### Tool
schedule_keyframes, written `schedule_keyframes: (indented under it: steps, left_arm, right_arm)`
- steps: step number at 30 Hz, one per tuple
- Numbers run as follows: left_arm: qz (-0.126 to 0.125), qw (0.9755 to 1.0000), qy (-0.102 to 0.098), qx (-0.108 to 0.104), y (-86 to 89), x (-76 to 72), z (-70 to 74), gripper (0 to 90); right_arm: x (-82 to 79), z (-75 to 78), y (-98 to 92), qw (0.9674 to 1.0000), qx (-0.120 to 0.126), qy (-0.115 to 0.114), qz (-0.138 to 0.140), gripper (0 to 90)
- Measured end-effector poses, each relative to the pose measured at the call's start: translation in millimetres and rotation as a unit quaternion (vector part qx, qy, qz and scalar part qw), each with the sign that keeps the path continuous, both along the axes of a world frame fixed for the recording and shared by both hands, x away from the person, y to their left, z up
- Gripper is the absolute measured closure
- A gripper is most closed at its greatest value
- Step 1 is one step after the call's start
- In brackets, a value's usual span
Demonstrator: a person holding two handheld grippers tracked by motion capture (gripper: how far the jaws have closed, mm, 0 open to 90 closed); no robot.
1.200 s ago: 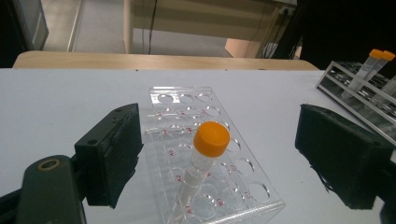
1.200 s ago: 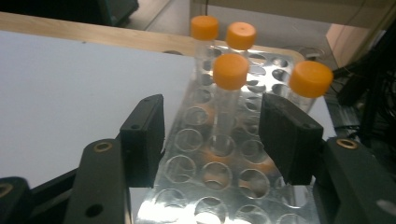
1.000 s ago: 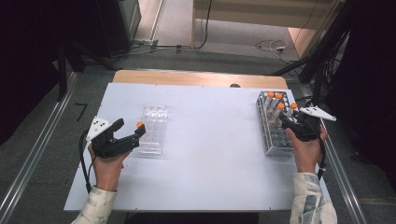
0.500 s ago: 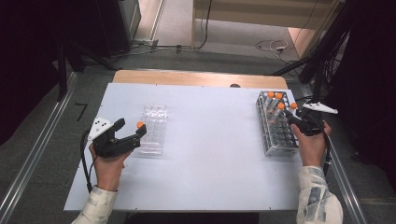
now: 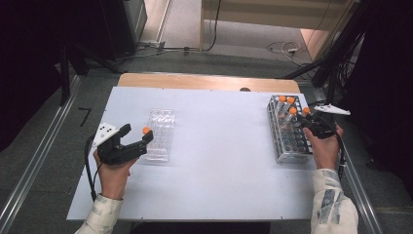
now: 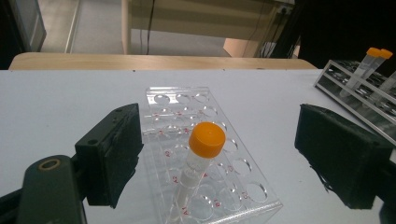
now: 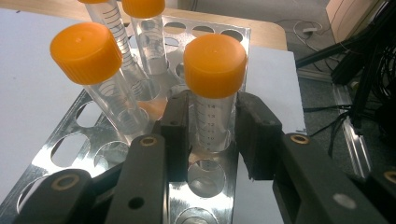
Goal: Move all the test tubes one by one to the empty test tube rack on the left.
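One capped tube (image 7: 212, 93) between right claw (image 7: 212, 126) pads, jaws just closing in; squeezing below cap, lifting straight from metal rack (image 7: 93, 140). Left claw (image 6: 224, 158) gaping wide, empty, around tube in clear tray (image 6: 205, 154).

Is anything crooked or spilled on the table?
Nothing is spilled. One orange-capped tube in the metal rack leans sideways, while the tube between the right gripper fingers stands straight. The small orange-capped vial in the clear plastic tray tilts slightly too.
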State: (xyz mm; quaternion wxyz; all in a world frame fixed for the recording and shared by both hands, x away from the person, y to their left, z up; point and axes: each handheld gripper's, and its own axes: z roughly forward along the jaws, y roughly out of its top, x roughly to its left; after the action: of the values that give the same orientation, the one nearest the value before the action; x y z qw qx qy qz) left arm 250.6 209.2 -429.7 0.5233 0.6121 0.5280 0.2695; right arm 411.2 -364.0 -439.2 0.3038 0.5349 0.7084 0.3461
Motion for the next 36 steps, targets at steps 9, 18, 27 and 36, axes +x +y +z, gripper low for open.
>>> schedule_keyframes:
  steps: [9,18,27,36]
  left_arm:
    - [0.001,1.0,0.002,0.002,0.3,0.5,-0.7,15.1]
    - [0.0,1.0,0.003,0.001,0.9,0.6,-0.8,15.1]
    - [0.0,1.0,0.002,0.001,0.3,0.3,-0.6,15.1]
    - [0.0,1.0,0.001,0.0,-0.3,-0.6,0.0,15.1]
  right_arm:
    - [1.0,0.3,-0.8,1.0,0.003,-0.006,0.005,71.5]
    - [-6.2,19.1,-2.5,0.9995,0.004,-0.028,0.012,71.6]
    - [-22.8,42.3,-2.5,0.9979,0.008,-0.06,0.023,71.9]
    - [-51.3,53.6,6.7,0.9969,0.016,-0.058,0.051,71.9]
